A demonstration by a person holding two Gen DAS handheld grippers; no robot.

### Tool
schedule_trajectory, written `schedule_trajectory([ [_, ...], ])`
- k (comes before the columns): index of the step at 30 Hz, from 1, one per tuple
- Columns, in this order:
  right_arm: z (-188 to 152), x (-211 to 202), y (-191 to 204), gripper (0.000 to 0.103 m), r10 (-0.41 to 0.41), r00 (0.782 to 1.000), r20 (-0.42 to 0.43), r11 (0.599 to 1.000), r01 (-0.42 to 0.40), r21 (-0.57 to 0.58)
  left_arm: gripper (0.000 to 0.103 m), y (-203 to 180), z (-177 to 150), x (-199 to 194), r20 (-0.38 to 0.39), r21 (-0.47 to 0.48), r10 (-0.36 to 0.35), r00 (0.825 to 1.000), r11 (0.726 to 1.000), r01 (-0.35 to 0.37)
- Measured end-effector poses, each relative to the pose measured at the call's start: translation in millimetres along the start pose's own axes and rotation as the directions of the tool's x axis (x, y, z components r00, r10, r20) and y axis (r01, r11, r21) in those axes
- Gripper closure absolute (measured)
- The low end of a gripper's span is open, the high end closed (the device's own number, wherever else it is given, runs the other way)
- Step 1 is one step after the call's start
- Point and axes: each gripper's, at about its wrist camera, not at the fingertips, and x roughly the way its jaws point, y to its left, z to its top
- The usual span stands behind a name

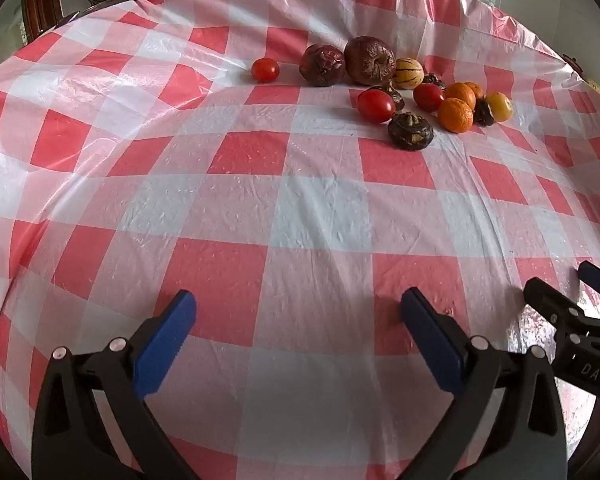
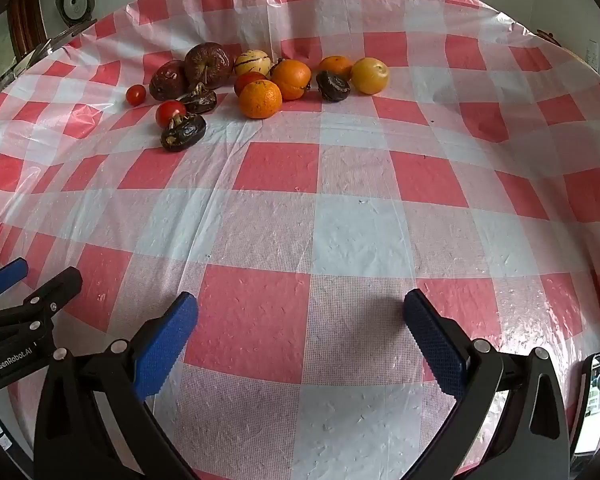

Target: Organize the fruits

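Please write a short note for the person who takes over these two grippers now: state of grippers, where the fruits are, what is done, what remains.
Left gripper: open, empty, over bare tablecloth.
Right gripper: open, empty, beside it.
Fruits: one loose cluster at the far side; small tomato apart at its left end, yellow fruit at its right, oranges and dark wrinkled fruits mixed between.
Done: no sorting visible.
Left: all sorting.

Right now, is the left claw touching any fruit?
Apart. The left wrist view shows the left claw open over bare tablecloth, with several checks of cloth between it and the nearest fruit, a dark shrivelled one.
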Motion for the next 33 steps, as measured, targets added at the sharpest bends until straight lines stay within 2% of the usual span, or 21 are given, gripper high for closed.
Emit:
schedule_trajectory([
  [33,0.7,-0.3,0.1,0.004,0.003,1.000,0.004,1.000,-0.003,0.002,0.001,0.0,0.0,-0.4,0.007,-0.001,0.000,1.000,1.000,0.000],
])
